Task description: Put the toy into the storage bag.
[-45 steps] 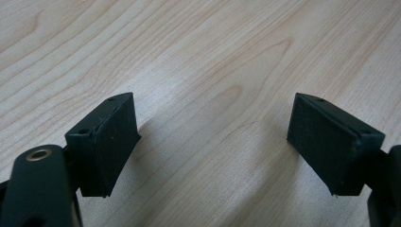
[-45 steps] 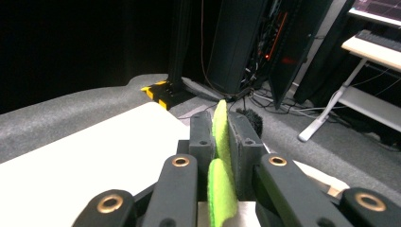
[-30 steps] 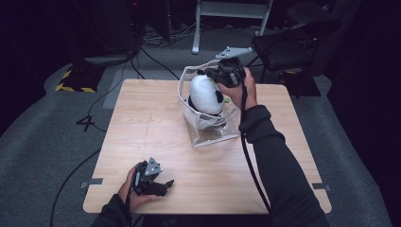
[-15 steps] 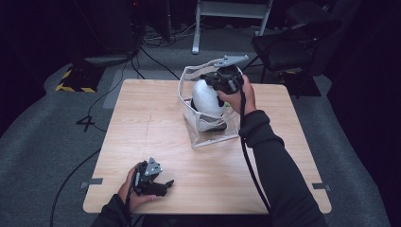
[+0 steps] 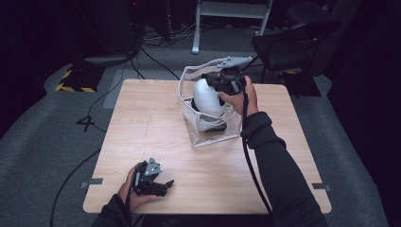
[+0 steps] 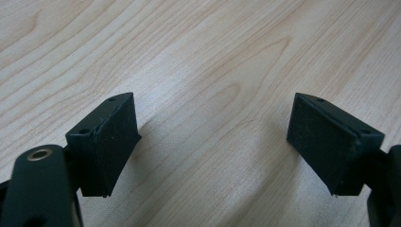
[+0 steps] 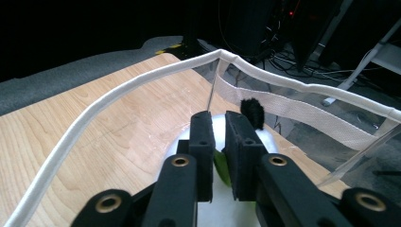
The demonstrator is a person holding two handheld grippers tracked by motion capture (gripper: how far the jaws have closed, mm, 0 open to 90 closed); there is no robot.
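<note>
The left gripper point(image 5: 153, 182) rests on the table point(image 5: 142, 123) near its front edge, jaws apart with only bare wood between them (no load). Toward the far right, the white plush toy point(image 5: 208, 97) sits inside the clear bag point(image 5: 215, 135). The right gripper point(image 5: 222, 85) stands over it, lower than a second ago. Its jaws, narrowly parted, have just been opening on a green tag point(image 7: 220, 166) between them. Judgement: placement is done and release is beginning.
</note>
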